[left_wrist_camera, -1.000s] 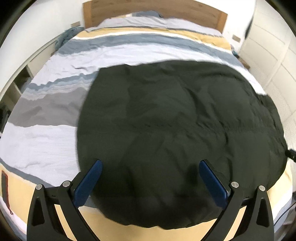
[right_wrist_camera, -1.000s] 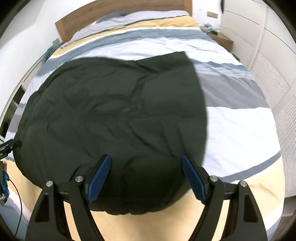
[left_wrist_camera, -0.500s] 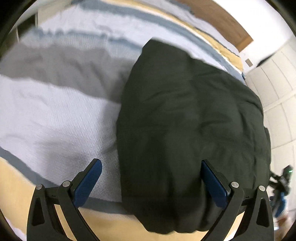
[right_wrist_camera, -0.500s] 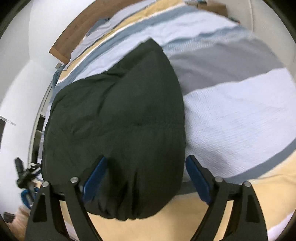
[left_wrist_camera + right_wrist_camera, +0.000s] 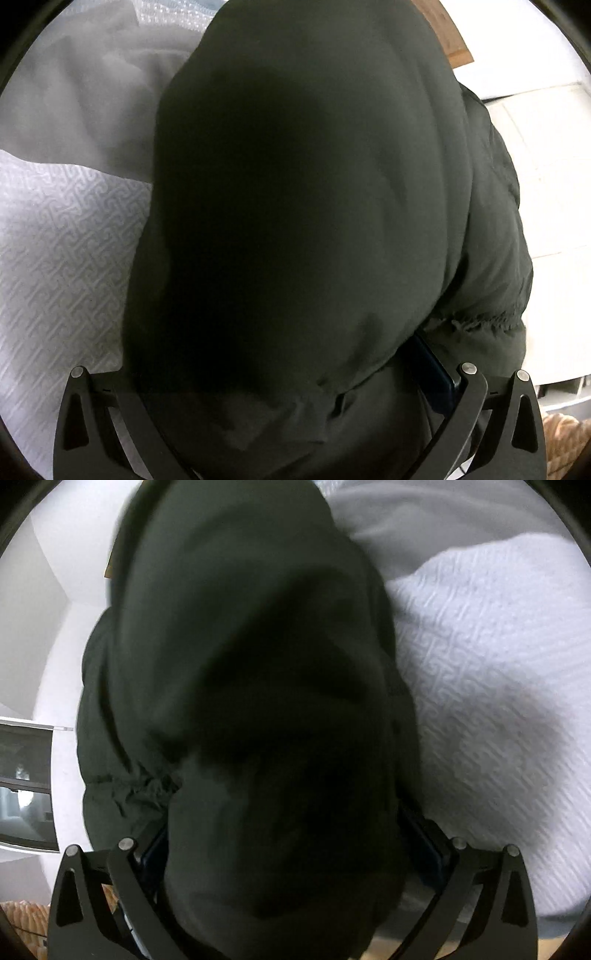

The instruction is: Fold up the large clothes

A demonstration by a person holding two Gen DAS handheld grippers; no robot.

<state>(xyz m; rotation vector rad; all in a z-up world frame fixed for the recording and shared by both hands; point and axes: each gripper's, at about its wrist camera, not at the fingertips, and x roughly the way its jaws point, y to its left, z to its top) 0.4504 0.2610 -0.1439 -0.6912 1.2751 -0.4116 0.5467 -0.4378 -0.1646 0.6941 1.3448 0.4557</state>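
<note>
Hand-held gripper on the left [image 5: 280, 391] noses down into the near edge of a dark green padded jacket [image 5: 303, 192] lying on a bed [image 5: 66, 236] with a pale, woven-pattern cover; its jaws stand wide with a thick roll of the garment bulging between them, one blue pad [image 5: 437, 369] showing at the right, the other buried under cloth. Whether the pads actually press the fabric cannot be told from this view. The right hand-held gripper [image 5: 284, 853], mirrored at the jacket's other near corner, has just been opening its jaws and now stands at its widest, the bunched jacket [image 5: 251, 672] filling the gap and hiding most of both pads.

Judged from here, the risk is a poor bite: the jacket is puffy and slippery-looking, so jaws closing on a fat roll may pinch only the outer shell, and the layers could slide apart when lifted, spoiling the fold. A gathered elastic hem [image 5: 476, 321] sits just beside the left gripper's visible pad and could be caught instead of the body. Closing too deep might also snag the bed cover beneath.

Both grippers tilt steeply downward toward the mattress, side by side along the near edge, each camera almost smothered by fabric.
</note>
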